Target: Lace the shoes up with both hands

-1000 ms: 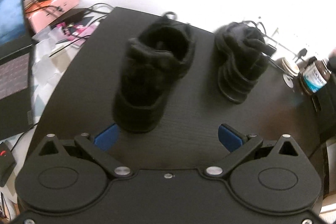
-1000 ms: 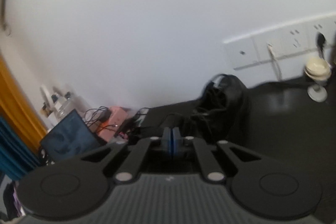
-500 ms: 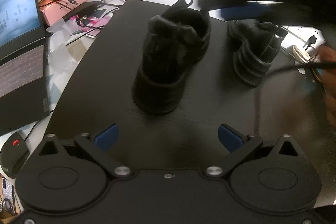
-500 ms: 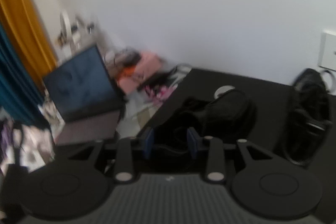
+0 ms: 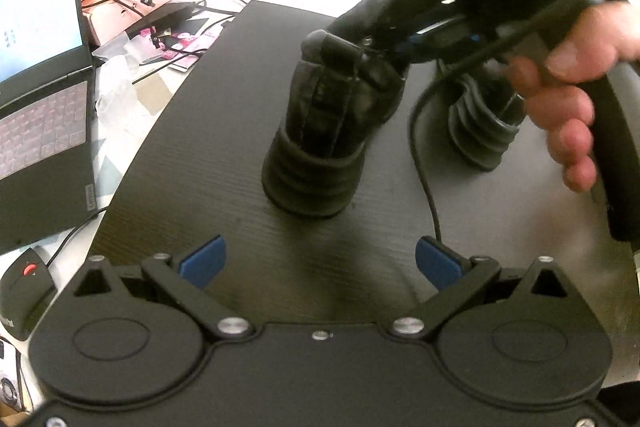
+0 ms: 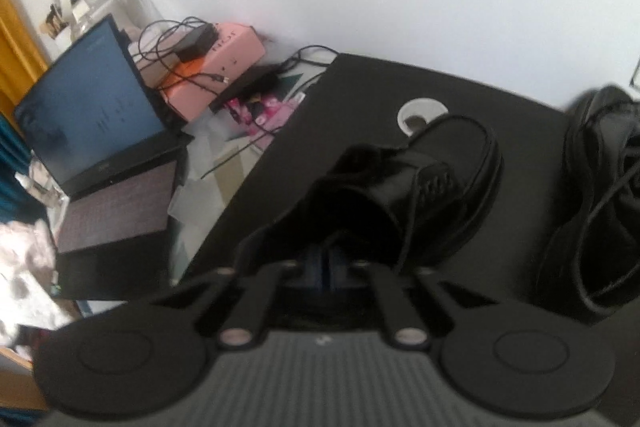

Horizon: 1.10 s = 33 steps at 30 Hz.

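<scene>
Dark wood-grain surface [image 5: 208, 163] against a white wall; open laptop [image 5: 36, 75] at far left, "Lenovo" on its corner, pink box [image 6: 224, 55] behind, lettering unreadable. Left gripper [image 5: 320, 263]: blue pads spread wide, empty, short of the near shoe [image 5: 324, 131]. Right gripper [image 6: 322, 263]: pads pressed together at that shoe's heel opening, grasped item hidden. Second shoe [image 6: 600, 195] at right, lace loose.

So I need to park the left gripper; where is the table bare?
Bare black table lies between the near shoe and the left gripper. The laptop side is cluttered; the right gripper crowds the shoes.
</scene>
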{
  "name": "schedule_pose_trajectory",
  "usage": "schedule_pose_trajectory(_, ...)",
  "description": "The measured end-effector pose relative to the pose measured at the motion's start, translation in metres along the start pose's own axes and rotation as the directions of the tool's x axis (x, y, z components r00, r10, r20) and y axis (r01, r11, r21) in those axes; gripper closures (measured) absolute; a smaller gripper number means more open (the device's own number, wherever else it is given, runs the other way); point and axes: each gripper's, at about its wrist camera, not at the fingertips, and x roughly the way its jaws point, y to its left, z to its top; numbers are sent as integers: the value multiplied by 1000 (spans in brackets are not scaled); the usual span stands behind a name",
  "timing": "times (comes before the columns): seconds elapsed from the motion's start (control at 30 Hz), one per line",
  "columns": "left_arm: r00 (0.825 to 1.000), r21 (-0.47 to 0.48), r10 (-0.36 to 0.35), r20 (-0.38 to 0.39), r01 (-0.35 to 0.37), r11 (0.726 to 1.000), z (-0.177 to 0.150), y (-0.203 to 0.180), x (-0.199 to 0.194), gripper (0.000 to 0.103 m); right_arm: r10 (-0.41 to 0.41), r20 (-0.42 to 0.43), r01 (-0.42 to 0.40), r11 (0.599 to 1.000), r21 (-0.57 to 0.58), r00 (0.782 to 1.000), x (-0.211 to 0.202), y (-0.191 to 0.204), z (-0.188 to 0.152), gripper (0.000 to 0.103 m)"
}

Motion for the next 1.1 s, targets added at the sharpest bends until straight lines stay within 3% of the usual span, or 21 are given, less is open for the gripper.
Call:
schedule_pose_trajectory(0.1, 1000, -6, 16, 15, -16, 1000, 3, 3, -2, 0, 85, 101, -92, 993, 70, 991, -30, -14, -2, 99)
schedule_pose_trajectory(0.27, 997, -56, 21, 71, -17, 998, 10, 6, -9, 0, 137, 331, -194, 970, 146, 934, -124, -51, -21, 99)
schedule_pose_trajectory(0.4, 991, -60, 6, 130, 2, 998, 17, -2, -15, 0, 58, 460, -175, 961, 216, 886, -193, -90, -52, 99)
schedule_pose_trajectory(0.57, 988, 8, -7, 155, 6, 1000, 21, -34, -14, 0, -133, 554, -91, 929, 358, 822, -257, -143, -107, 99)
schedule_pose_trajectory(0.7, 993, 81, -11, 117, 1, 997, 18, -65, -3, 0, -311, 501, 11, 858, 514, 807, -280, -193, -163, 99)
schedule_pose_trajectory(0.87, 998, 158, -17, 60, 7, 987, 0, -99, 11, 0, -423, 345, 133, 772, 622, 838, -263, -234, -223, 99)
schedule_pose_trajectory(1.0, 1000, 189, -4, 24, -1, 982, -12, -115, 20, 0, -496, 208, 235, 688, 687, 843, -248, -266, -271, 99)
schedule_pose_trajectory(1.1, 1000, 195, 7, 13, -10, 981, -17, -121, 23, 0, -525, 123, 308, 656, 689, 843, -239, -278, -287, 99)
